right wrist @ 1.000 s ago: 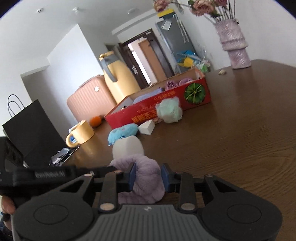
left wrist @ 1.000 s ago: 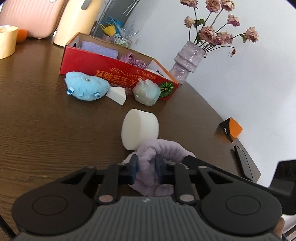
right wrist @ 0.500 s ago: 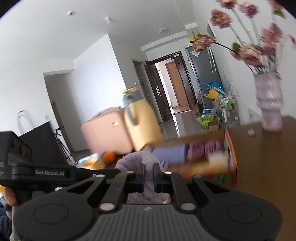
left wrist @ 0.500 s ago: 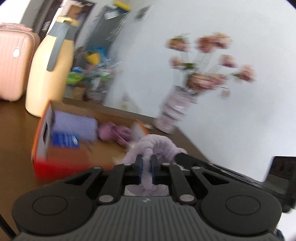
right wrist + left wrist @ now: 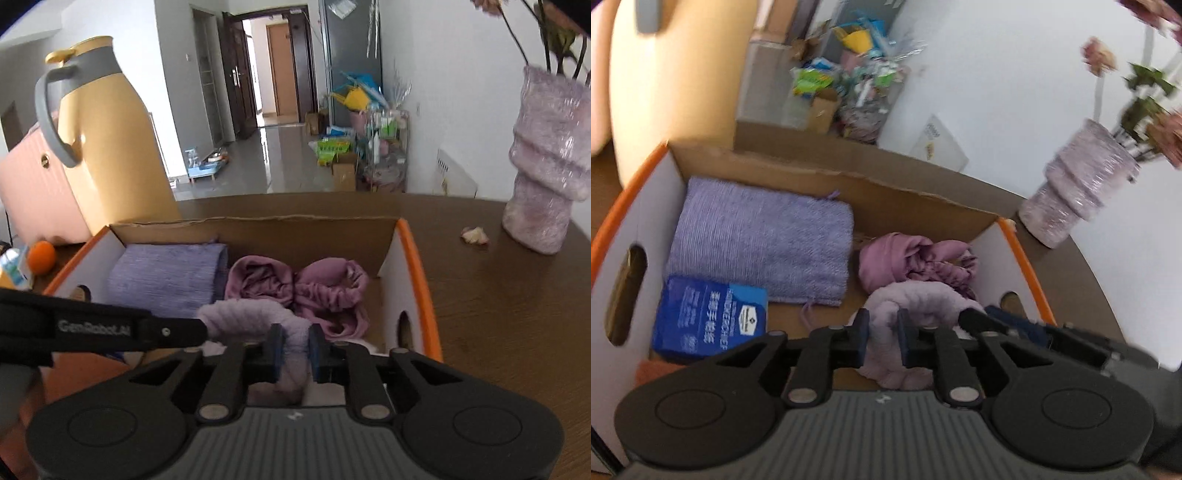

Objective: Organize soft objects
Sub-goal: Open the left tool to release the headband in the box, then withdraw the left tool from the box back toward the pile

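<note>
Left gripper (image 5: 882, 338): jaws just widening, fluffy lilac headband (image 5: 916, 302) between pads, loosely pinched.
Right gripper (image 5: 295, 349): same, loosening.
Risk: headband snags on cardboard box (image 5: 417, 266) rim if one side lets go late.

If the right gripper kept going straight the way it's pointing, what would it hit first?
Probably the crumpled mauve cloth in the box, just beyond the fluffy lilac band between the right gripper fingers; depth is unclear.
</note>
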Demonstrator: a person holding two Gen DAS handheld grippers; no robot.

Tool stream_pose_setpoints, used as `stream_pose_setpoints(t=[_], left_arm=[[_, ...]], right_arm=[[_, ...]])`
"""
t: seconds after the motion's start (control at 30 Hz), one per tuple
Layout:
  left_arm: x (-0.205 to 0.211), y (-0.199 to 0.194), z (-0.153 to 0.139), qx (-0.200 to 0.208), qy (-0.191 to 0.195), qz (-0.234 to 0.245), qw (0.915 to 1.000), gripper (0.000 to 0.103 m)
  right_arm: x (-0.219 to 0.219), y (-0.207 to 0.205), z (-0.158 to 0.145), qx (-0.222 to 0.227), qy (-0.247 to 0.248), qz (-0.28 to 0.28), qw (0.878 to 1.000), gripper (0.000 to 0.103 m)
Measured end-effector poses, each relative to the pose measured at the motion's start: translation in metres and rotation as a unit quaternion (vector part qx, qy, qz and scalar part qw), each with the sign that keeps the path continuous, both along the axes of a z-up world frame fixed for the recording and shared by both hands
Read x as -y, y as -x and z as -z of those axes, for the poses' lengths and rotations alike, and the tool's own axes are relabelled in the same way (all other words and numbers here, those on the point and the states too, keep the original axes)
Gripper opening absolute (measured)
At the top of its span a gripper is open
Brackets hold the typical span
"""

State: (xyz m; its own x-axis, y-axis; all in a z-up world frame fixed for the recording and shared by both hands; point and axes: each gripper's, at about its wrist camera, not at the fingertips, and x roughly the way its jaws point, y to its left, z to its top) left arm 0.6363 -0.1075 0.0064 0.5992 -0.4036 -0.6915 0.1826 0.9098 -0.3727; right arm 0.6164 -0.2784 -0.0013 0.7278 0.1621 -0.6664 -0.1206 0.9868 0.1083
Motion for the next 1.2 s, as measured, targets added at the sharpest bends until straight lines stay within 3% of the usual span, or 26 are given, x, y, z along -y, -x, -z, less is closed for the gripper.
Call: stream_pose_setpoints(t=[0.07, 0.17, 0.27, 0.43, 0.57, 0.7, 0.83, 1.0, 1.1, 1.2], left_arm=[[-0.003, 0.010, -0.012, 0.024, -0.013, 0.002, 0.9996, 0.032], [-0.015, 0.034, -0.036, 0.049, -0.040, 0.001, 0.9980, 0.033], [-0.029, 0.068, -0.062, 0.086, -0.065, -0.003, 0.9942, 0.038], [-0.057, 0.151, -0.105, 0.172, -0.109, -0.018, 0.9788, 0.055], [-0.073, 0.225, -0.117, 0.224, -0.121, -0.023, 0.9667, 0.066], [-0.087, 0.295, -0.106, 0.255, -0.107, -0.031, 0.9607, 0.072], [-0.087, 0.359, -0.080, 0.265, -0.109, -0.038, 0.9573, 0.074], [-0.082, 0.407, -0.039, 0.224, -0.101, -0.044, 0.9684, 0.076], [-0.078, 0.424, -0.019, 0.196, -0.094, -0.039, 0.9752, 0.076], [-0.074, 0.433, -0.010, 0.190, -0.108, -0.031, 0.9753, 0.076]], right_arm=[[-0.001, 0.005, -0.004, 0.010, 0.005, 0.001, 1.000, 0.023], [0.003, 0.012, -0.023, 0.030, 0.004, 0.000, 1.000, 0.023], [0.014, 0.037, -0.054, 0.058, -0.008, 0.002, 0.998, 0.031], [0.033, 0.100, -0.101, 0.109, -0.013, -0.011, 0.994, 0.046], [0.045, 0.166, -0.124, 0.144, -0.019, -0.017, 0.989, 0.056], [0.050, 0.240, -0.123, 0.173, -0.038, -0.030, 0.984, 0.059], [0.043, 0.317, -0.103, 0.203, -0.036, -0.042, 0.978, 0.067], [0.029, 0.388, -0.068, 0.207, -0.032, -0.044, 0.977, 0.068], [0.019, 0.417, -0.045, 0.203, 0.002, -0.054, 0.978, 0.068], [0.017, 0.433, -0.031, 0.183, -0.005, -0.050, 0.982, 0.068]])
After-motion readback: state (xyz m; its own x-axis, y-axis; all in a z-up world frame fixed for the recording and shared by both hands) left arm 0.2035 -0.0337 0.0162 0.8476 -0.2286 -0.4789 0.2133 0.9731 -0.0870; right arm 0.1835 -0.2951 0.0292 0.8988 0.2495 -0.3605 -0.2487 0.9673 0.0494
